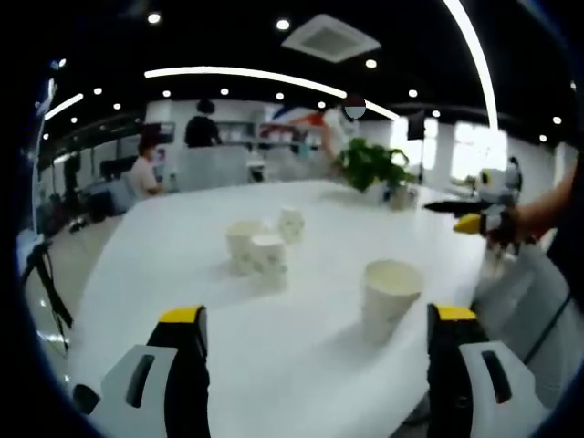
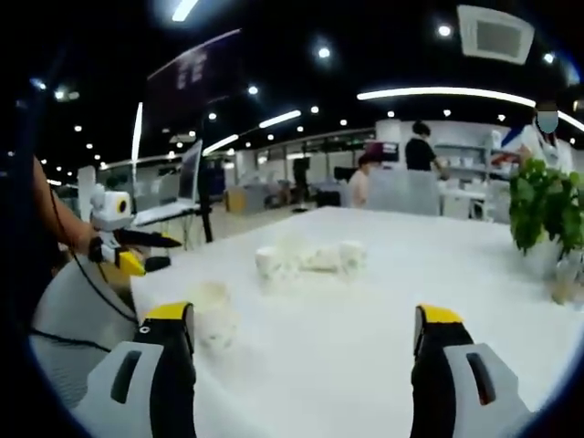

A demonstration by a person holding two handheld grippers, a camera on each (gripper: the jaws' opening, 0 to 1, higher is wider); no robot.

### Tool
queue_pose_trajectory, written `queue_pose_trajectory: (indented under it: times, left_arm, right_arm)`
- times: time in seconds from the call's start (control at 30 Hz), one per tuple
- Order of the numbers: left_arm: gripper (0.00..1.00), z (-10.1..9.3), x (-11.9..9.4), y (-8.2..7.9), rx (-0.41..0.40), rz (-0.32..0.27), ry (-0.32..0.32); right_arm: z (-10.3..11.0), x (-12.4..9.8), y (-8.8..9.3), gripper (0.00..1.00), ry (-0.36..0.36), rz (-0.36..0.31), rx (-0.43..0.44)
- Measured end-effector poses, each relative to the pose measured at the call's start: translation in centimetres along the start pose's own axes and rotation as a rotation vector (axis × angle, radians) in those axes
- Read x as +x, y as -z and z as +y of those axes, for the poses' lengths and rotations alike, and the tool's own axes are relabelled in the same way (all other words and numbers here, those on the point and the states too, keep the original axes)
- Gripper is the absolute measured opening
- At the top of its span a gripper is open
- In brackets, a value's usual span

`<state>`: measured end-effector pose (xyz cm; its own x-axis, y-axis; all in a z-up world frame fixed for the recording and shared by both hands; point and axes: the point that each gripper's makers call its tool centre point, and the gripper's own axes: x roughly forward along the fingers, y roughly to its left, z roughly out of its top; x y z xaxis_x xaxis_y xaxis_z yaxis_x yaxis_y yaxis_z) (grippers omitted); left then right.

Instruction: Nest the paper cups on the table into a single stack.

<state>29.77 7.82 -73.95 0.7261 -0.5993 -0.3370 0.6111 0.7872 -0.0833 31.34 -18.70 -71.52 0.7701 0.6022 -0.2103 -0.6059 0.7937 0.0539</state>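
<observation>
In the left gripper view, the left gripper (image 1: 315,333) stood at the bottom of the frame with its yellow-tipped jaws spread wide and nothing between them, hovering over the white table (image 1: 182,265). Just beyond the right jaw, at lower right of centre, a single paper cup (image 1: 391,297) stood upright and open. Farther in, near the middle of the frame, a cluster of three cups (image 1: 263,245) stood close together, the rear one smaller in the picture. At the far right edge the right gripper (image 1: 474,215), held by a person's hand, pointed left above the table edge. Beyond it a potted plant (image 1: 370,166) stood at the far end of the table. In the right gripper view, the right gripper (image 2: 306,333) likewise had its jaws wide apart and empty; the lone cup (image 2: 212,312) stood near its left jaw, with the cluster (image 2: 306,258) blurred at mid-frame and the left gripper (image 2: 123,242) at the left edge. Behind the table lay an open office with a dark ceiling, round spot lights, curved light strips (image 1: 265,78), a ceiling vent (image 1: 330,38) and several people at desks.
</observation>
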Motion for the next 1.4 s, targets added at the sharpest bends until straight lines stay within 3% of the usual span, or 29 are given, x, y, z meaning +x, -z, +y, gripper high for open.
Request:
queue_pose_trajectory:
  times: [0.2,0.5,1.0,1.4]
  left_arm:
    - [1.00,1.8,0.1,-0.1,0.013,0.002,-0.030]
    - [1.00,2.1,0.9,0.2,0.034,0.002,-0.027]
    - [0.99,3.5,6.3,0.7,0.051,-0.002,-0.013]
    - [0.87,5.2,10.5,0.8,0.042,0.004,-0.002]
  right_arm:
    - [0.0,0.0,0.4,0.98,-0.005,0.014,-0.013]
    - [0.2,-0.3,0.2,0.97,-0.005,0.005,-0.009]
    - [0.8,-0.2,-0.5,0.94,-0.002,-0.004,-0.012]
    - [0.5,-0.2,-0.5,0.94,-0.002,0.013,-0.017]
